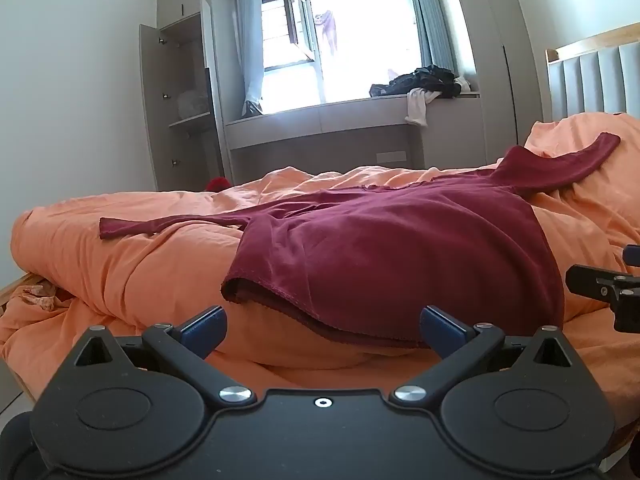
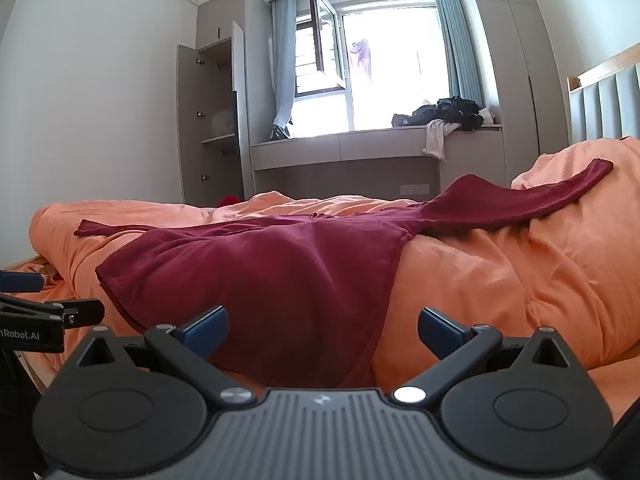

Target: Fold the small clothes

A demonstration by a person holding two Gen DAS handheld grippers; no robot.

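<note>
Bedroom w/ a bright window (image 1: 320, 40), grey cupboards, and a bed under a puffy orange duvet (image 1: 120, 264) that's lumpy and creased, so not a flat work surface. The task item, a dark red long-sleeve top (image 1: 400, 248), lies spread face-up across the duvet right in front of me, hem nearest, neckline far side. Left sleeve (image 1: 168, 226) runs out thin and straight to the left; right sleeve (image 2: 540, 196) drapes up over a duvet hump toward the headboard. Fabric looks soft, knit, slightly velvety sheen, w/ a stitched hem that curls under at the near-left corner. My left claw (image 1: 322, 330) is spread wide, blue pads apart, holding nothing, just short of the hem. My right claw (image 2: 322, 330) is the same: wide open, empty, hovering by the hem's right part. Progress, as I judge it: top is laid out but no fold made yet — sleeves, body folds all remain. Dark clothes pile (image 2: 448, 114) on the sill looks untouched.
</note>
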